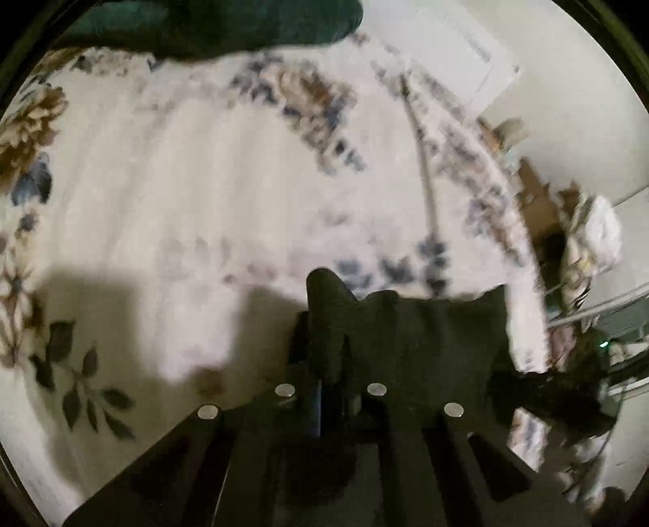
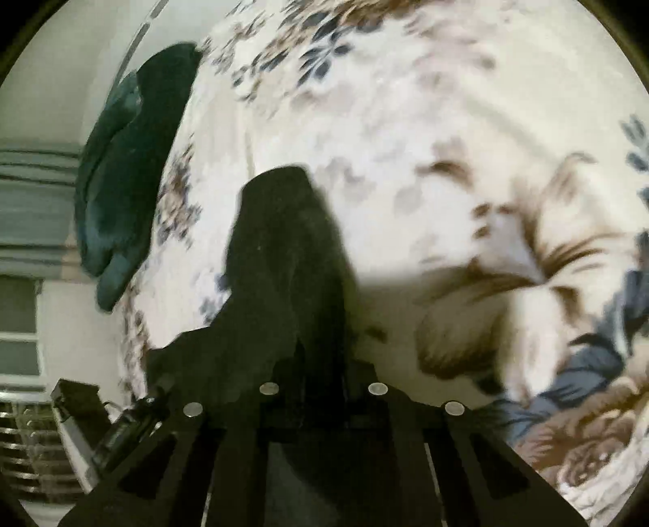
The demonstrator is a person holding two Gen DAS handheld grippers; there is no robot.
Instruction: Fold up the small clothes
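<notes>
A small black garment (image 1: 426,336) hangs over a white floral bed sheet (image 1: 182,194). In the left wrist view my left gripper (image 1: 332,365) is shut on one edge of it; the cloth rises in a peak above the closed jaws and spreads to the right. In the right wrist view the same black garment (image 2: 284,251) drapes up and over my right gripper (image 2: 320,365), hiding its fingertips; the jaws stand nearly together and pinch the cloth. A dark green cloth (image 1: 211,24) lies at the far edge of the bed, and shows as dark green cloth (image 2: 121,182) at the left.
A white sheet of paper (image 1: 458,52) lies at the bed's far right corner. Clutter and a white bundle (image 1: 592,231) sit beside the bed on the right. A slatted grille (image 2: 28,446) and wall stand left of the bed sheet (image 2: 405,101).
</notes>
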